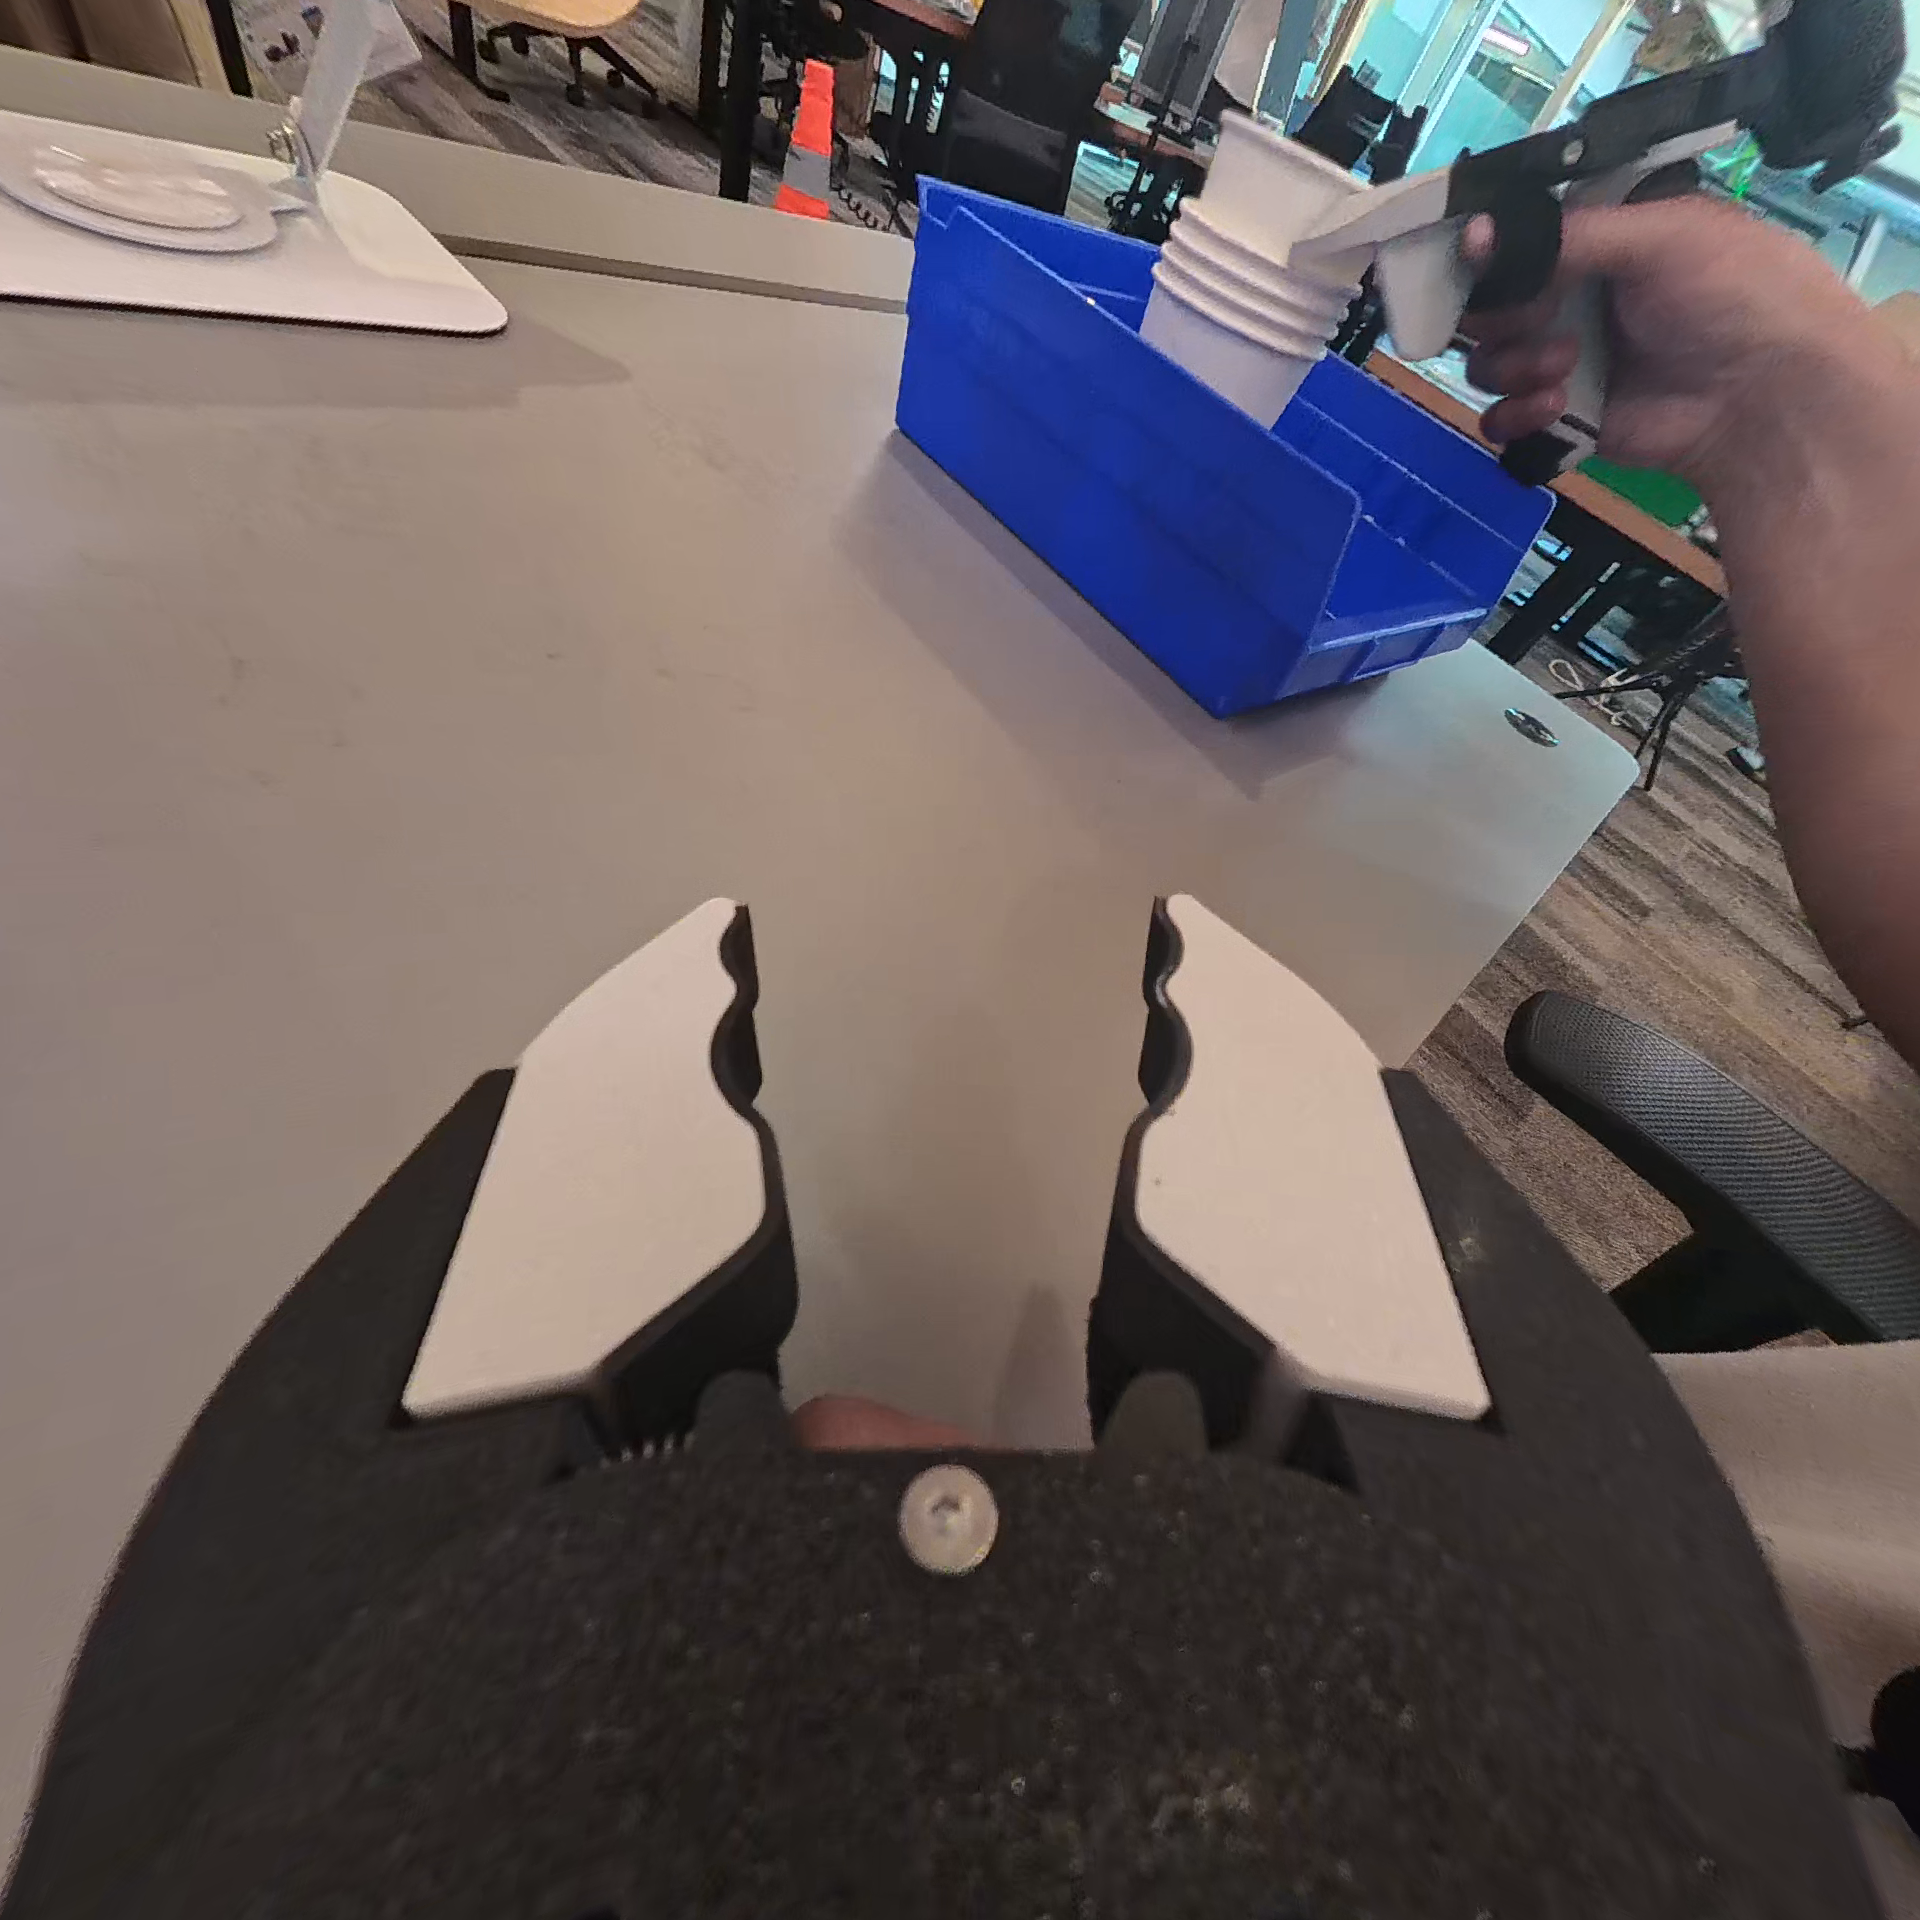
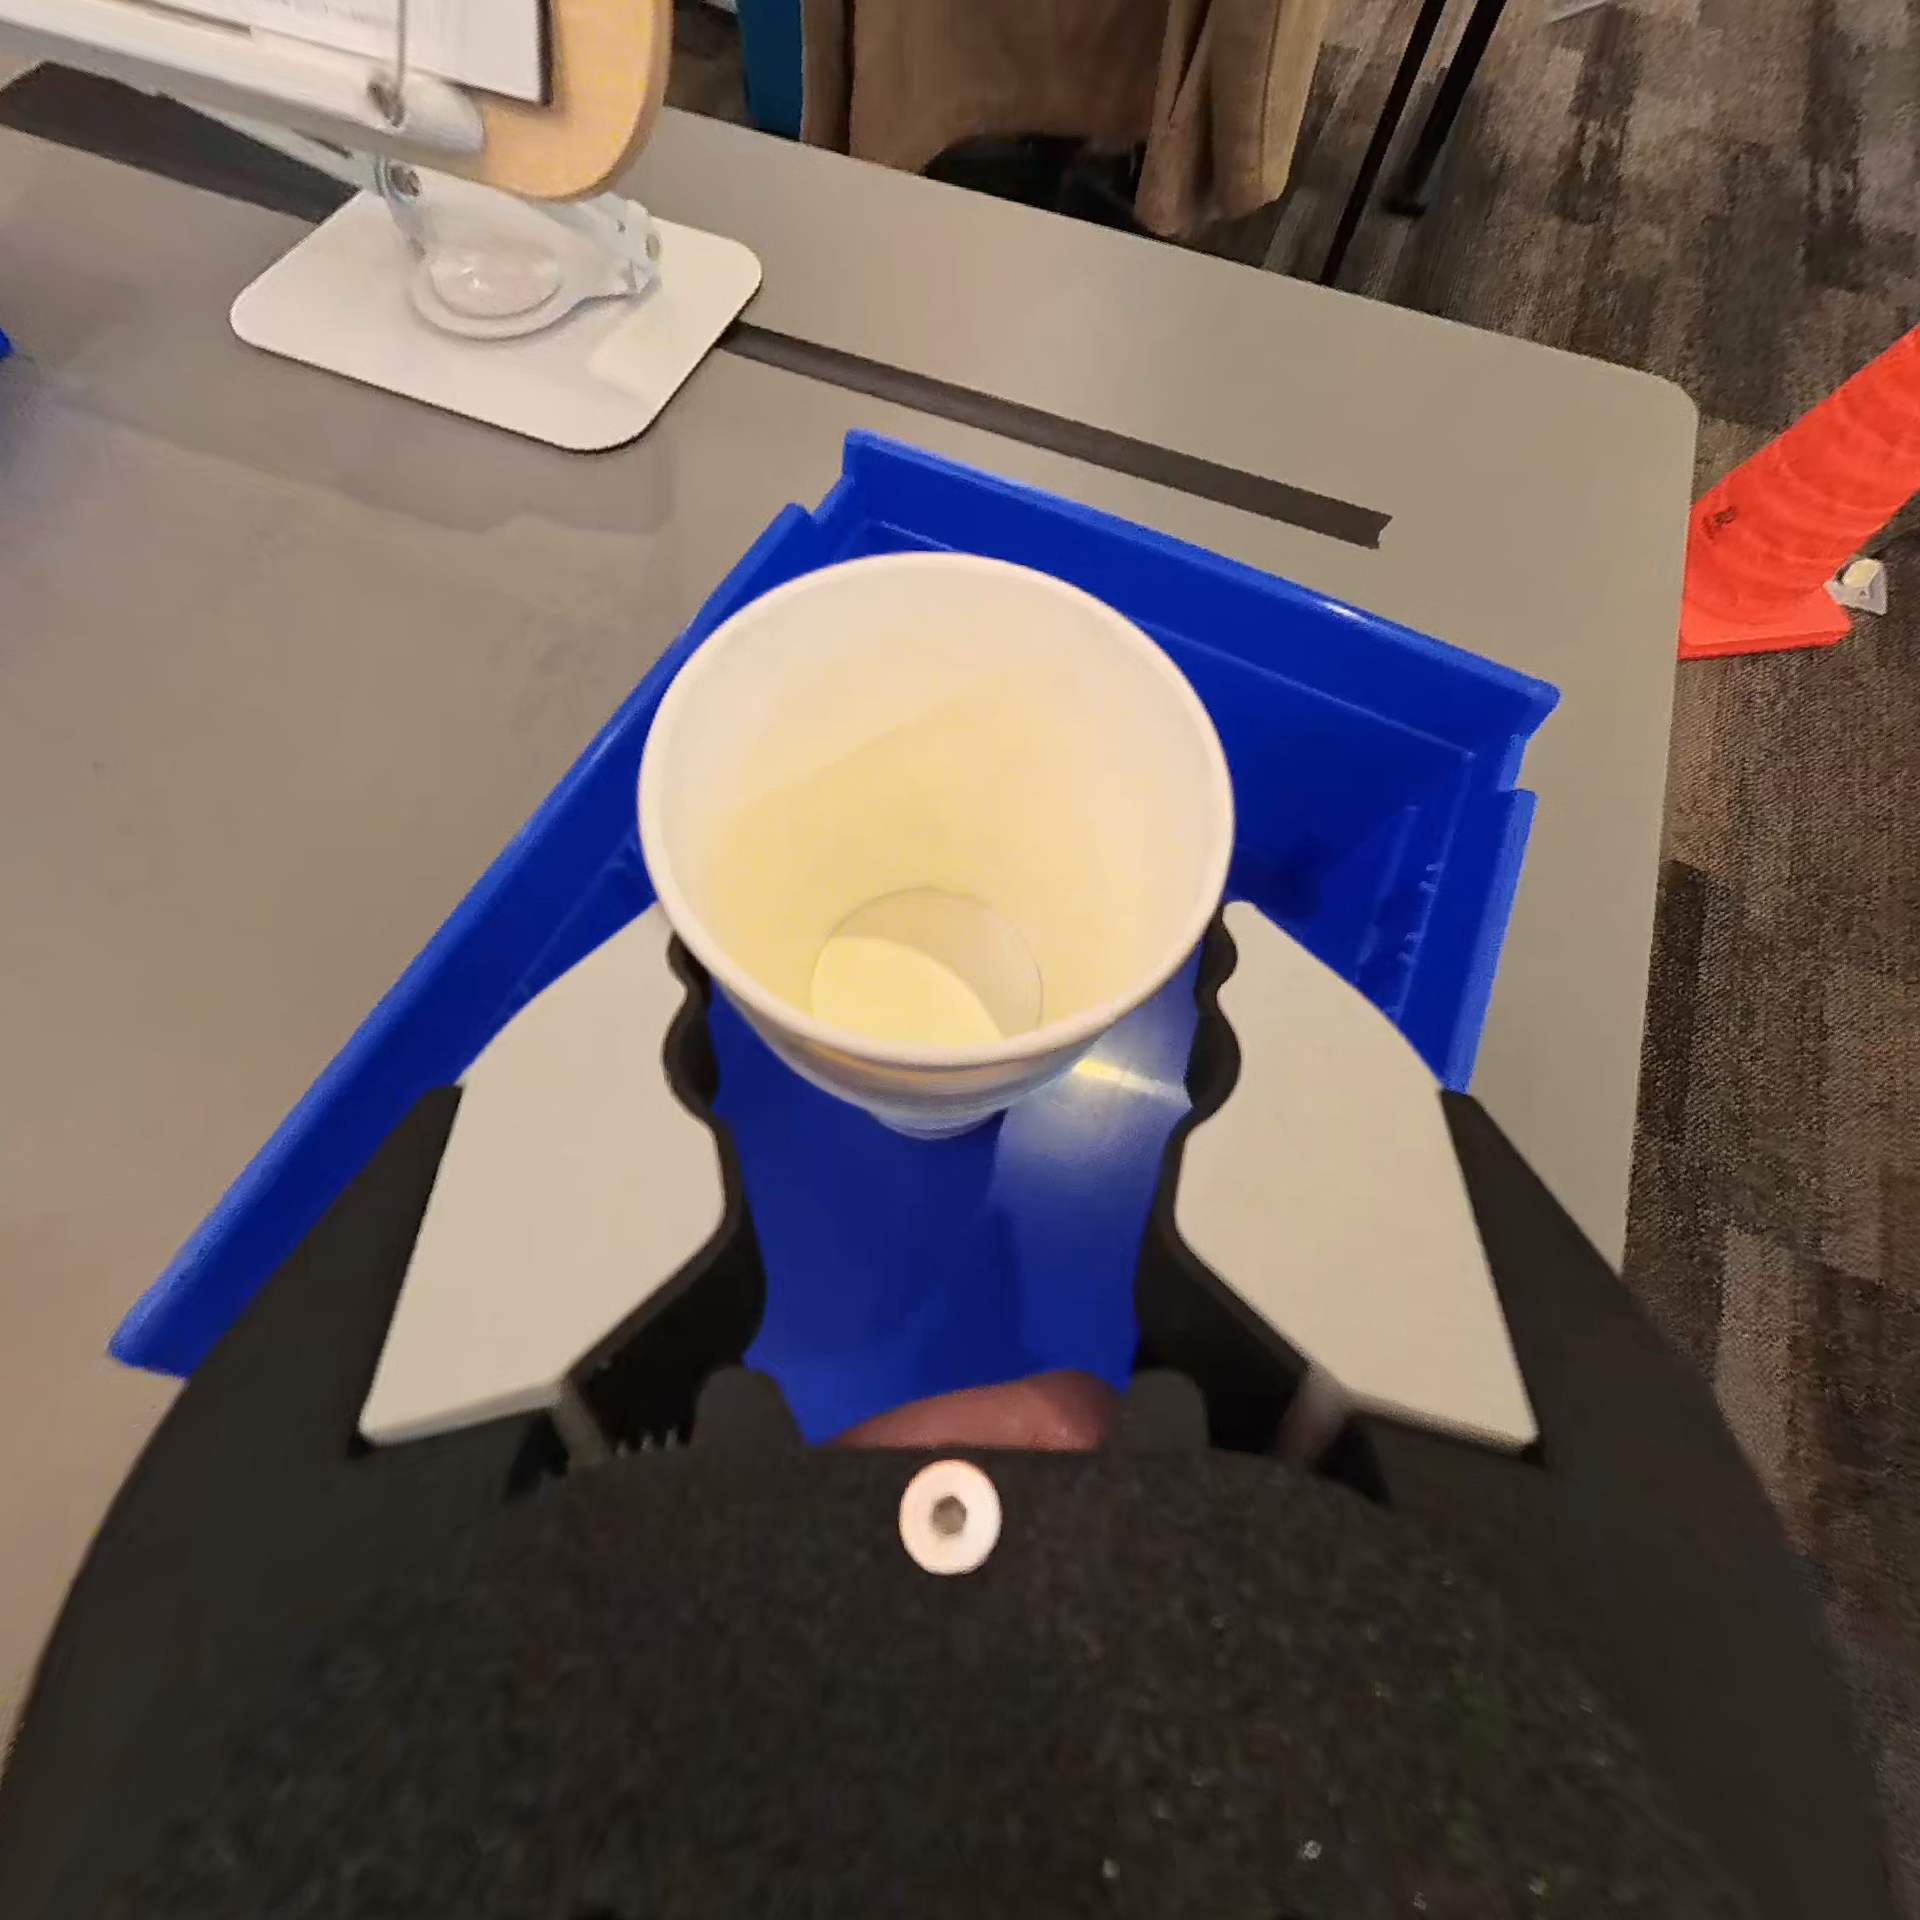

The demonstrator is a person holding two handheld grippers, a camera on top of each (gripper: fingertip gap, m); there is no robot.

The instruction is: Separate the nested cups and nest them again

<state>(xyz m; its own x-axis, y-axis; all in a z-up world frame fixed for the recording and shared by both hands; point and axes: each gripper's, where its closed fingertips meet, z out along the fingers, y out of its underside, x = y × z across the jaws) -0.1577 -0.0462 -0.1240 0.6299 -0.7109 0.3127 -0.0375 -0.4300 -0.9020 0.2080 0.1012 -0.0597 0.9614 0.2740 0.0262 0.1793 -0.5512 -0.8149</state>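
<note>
A stack of several nested white paper cups (image 1: 1242, 281) hangs tilted over the blue plastic bin (image 1: 1143, 499) at the far right of the grey table. My right gripper (image 1: 1320, 234) is shut on the stack near its top, with a person's hand on the handle. In the right wrist view I look down into the top cup (image 2: 935, 821). The fingertips (image 2: 686, 966) press on either side of it, and the bin (image 2: 1351, 727) lies below. My left gripper (image 1: 951, 997) is open and empty, low over bare table, well short of the bin.
A white monitor stand base (image 1: 260, 260) sits at the far left of the table; it also shows in the right wrist view (image 2: 499, 322). A dark slot (image 2: 1039, 426) runs behind the bin. The table's right edge (image 1: 1538, 883) is close, with an office chair (image 1: 1714, 1143) and an orange cone (image 2: 1797, 520) beyond.
</note>
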